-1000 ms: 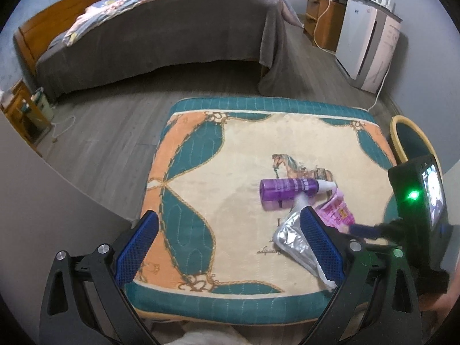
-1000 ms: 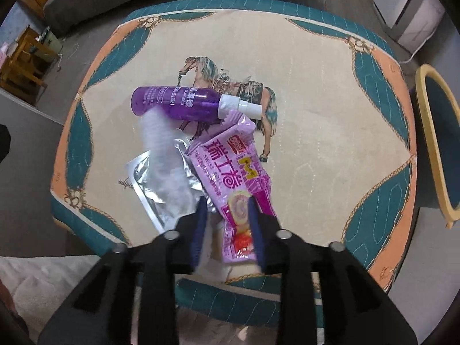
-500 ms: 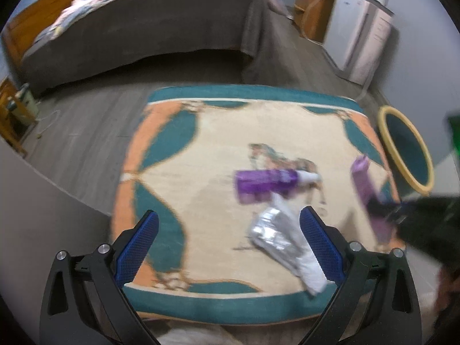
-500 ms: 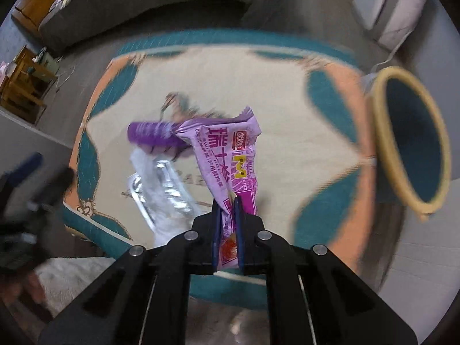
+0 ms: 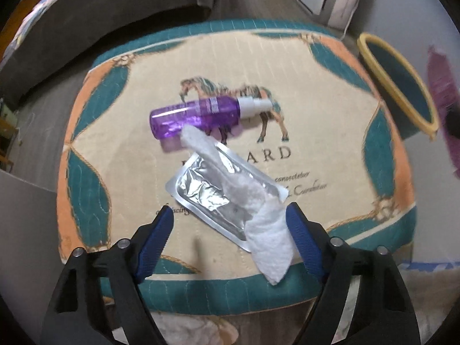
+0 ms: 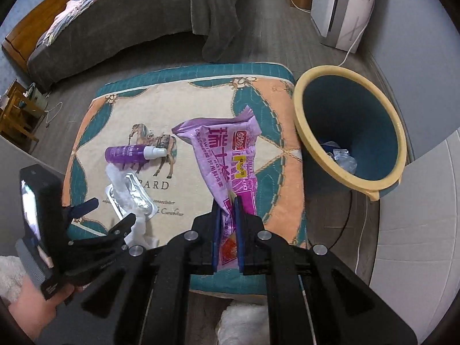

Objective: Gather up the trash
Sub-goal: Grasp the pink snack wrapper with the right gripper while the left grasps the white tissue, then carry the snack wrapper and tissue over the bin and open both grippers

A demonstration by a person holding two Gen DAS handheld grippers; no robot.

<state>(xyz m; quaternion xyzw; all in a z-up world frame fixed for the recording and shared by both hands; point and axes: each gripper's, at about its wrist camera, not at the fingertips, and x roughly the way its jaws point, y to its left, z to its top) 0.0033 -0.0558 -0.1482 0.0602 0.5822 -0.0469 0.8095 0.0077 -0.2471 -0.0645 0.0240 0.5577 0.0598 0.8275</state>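
Purple and crinkled, the snack wrapper is hanging clamped between the pads of the right gripper, lifted above the quilted mat just beside the yellow-rimmed bin, where some clear trash is already lying at the bottom. The left gripper is pointing down over the mat with its jaws closing; the silver foil pouch and the white tissue are lying between them, not pressed. A purple spray bottle is lying just beyond the pouch.
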